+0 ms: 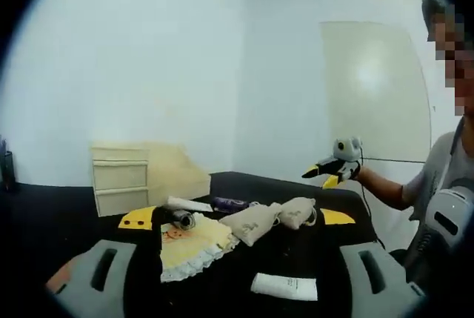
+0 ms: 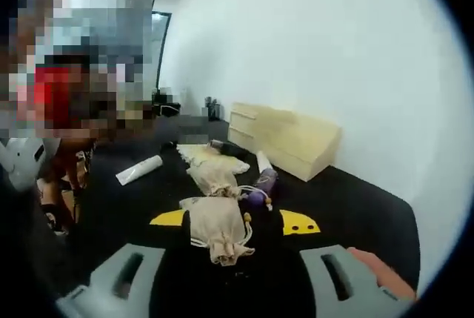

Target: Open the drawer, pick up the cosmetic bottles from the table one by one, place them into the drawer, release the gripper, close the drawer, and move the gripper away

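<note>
My left gripper (image 1: 237,282) is open above the near edge of a black table, with a white tube (image 1: 284,286) lying just ahead of its jaws. Farther back lie a second white tube (image 1: 189,204), a purple bottle (image 1: 233,203) and a dark bottle with a silver end (image 1: 181,219). The cream drawer chest (image 1: 122,177) stands at the back left, its drawers shut. A hand holds my right gripper (image 1: 329,174) in the air at the right. In the right gripper view my right gripper (image 2: 229,282) is open and empty, facing the purple bottle (image 2: 263,184), both white tubes (image 2: 139,170) (image 2: 263,161) and the chest (image 2: 285,140).
Two beige drawstring pouches (image 1: 255,223) (image 1: 298,212) and a yellow lace-edged cloth (image 1: 194,247) lie among the bottles. Yellow markers (image 1: 137,219) (image 1: 337,217) are stuck to the black table (image 1: 44,214). A person stands at the right. White walls rise behind the table.
</note>
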Tool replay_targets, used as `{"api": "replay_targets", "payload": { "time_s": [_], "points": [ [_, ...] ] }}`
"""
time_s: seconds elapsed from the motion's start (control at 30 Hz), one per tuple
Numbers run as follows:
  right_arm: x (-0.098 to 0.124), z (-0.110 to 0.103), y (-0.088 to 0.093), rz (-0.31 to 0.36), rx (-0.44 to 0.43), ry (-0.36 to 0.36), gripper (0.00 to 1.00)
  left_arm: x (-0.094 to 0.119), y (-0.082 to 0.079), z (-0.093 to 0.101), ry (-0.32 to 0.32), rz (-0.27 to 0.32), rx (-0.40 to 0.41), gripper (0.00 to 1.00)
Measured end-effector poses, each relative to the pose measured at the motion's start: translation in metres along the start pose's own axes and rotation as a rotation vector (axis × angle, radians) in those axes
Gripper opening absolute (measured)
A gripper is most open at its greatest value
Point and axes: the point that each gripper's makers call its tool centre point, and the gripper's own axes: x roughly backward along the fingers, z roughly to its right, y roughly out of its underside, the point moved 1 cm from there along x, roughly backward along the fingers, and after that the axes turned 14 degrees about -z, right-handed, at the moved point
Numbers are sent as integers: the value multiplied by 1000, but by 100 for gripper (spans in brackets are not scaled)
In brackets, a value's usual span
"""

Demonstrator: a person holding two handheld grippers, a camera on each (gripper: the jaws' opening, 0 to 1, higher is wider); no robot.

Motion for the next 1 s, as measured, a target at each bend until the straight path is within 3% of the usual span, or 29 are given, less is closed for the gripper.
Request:
{"api": "replay_targets", "payload": {
  "time_s": [0.23, 0.37, 0.73, 0.9, 1.0],
  "points": [
    [-12, -6, 34, -101, -21, -70, 35, -5, 5, 14, 29, -27, -36, 88],
    [-15, 0, 48, -120, -24, -65, 31, -7, 6, 18, 45, -32, -40, 87],
    [-29, -4, 54, -133, -53, -162, 26, -5, 7, 23, 48, -26, -45, 88],
    [-29, -4, 51, -126, -19, -172, 9, -5, 7, 28, 51, -31, -53, 87],
    [-27, -7, 49, -133, 39, -168, 5, -4, 7, 30, 43, -30, -64, 86]
  ]
}}
